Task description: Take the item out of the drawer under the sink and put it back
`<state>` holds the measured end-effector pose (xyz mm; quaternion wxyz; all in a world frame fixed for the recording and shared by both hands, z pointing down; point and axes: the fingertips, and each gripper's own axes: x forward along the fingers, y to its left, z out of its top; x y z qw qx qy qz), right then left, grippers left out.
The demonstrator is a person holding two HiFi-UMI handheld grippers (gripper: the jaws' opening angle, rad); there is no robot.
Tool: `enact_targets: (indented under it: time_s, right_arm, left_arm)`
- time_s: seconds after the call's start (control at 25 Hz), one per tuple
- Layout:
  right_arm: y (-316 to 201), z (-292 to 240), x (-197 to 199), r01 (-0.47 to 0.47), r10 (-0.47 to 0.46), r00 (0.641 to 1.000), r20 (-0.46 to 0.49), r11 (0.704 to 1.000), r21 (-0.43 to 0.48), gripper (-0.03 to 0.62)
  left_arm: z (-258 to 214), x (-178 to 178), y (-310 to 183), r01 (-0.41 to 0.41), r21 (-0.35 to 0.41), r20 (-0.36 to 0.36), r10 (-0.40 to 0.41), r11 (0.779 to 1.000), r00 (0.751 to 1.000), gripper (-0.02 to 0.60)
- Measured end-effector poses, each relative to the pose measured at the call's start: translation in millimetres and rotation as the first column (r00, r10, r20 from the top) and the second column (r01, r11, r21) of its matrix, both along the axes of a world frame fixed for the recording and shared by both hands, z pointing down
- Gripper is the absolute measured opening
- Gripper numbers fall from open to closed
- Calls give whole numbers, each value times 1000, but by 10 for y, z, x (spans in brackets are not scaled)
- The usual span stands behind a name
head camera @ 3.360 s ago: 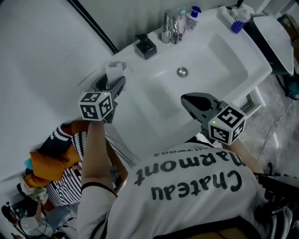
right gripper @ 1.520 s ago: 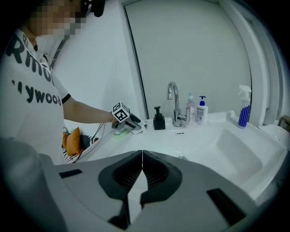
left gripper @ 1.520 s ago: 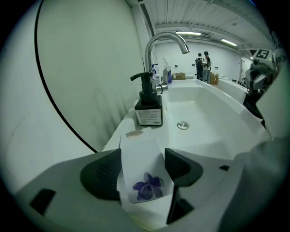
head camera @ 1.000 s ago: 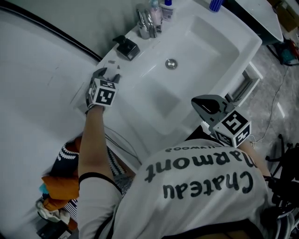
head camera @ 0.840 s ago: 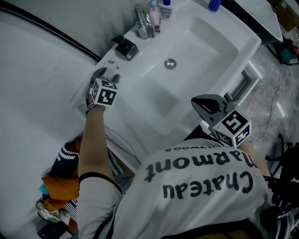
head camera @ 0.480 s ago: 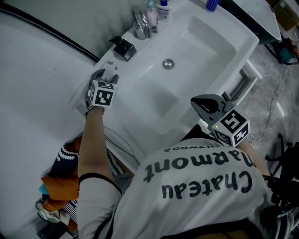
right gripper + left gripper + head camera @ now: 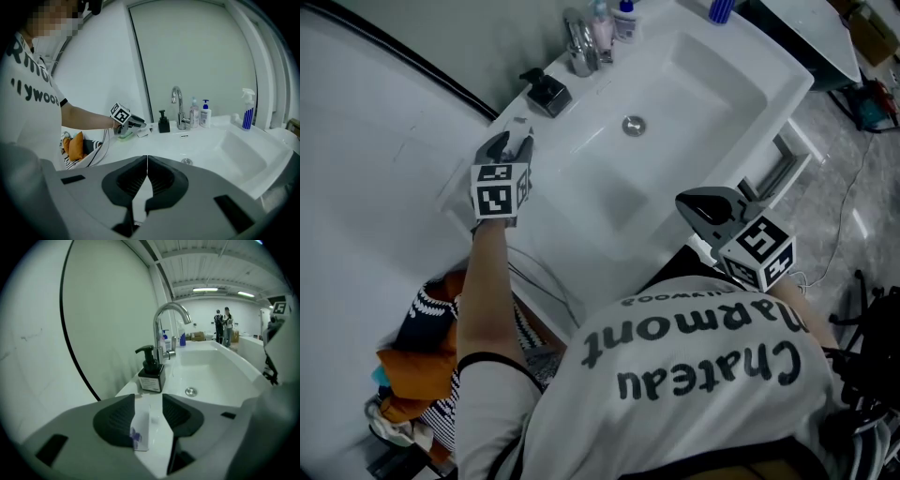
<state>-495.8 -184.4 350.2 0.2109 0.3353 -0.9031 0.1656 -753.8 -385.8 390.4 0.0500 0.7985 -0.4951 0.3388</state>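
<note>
Between just-closing left tongs [image 7: 148, 397]: box [image 7: 139, 432] (white)

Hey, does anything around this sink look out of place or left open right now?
The drawer under the sink stands pulled out at its front. The small white box is out of it, between the left gripper's jaws, which have just been closing on it.

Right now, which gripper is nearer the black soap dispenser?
Left. The left gripper is just short of the black soap dispenser, its fingers having just closed on a small white box. The right gripper, shut and empty, is across the sink at its front edge.
</note>
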Motion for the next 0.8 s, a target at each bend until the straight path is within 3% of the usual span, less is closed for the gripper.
enact_targets:
  time_s: [0.16, 0.4, 0.8]
  right_arm:
    - [75, -59, -100, 18, -18, 1000, 9, 1000, 13, 12]
    - [170, -115, -305, 74, -75, 997, 24, 997, 27, 12]
    - [423, -134, -751, 165, -167, 985, 46, 985, 46, 12]
  left_arm:
    - [-220, 59, 157, 1, 51, -44, 1, 999, 999, 157]
    - [-359, 28, 488, 41, 69, -121, -33, 997, 992, 140]
    - [-540, -29, 1093, 128, 91, -286, -97, 988, 953, 94]
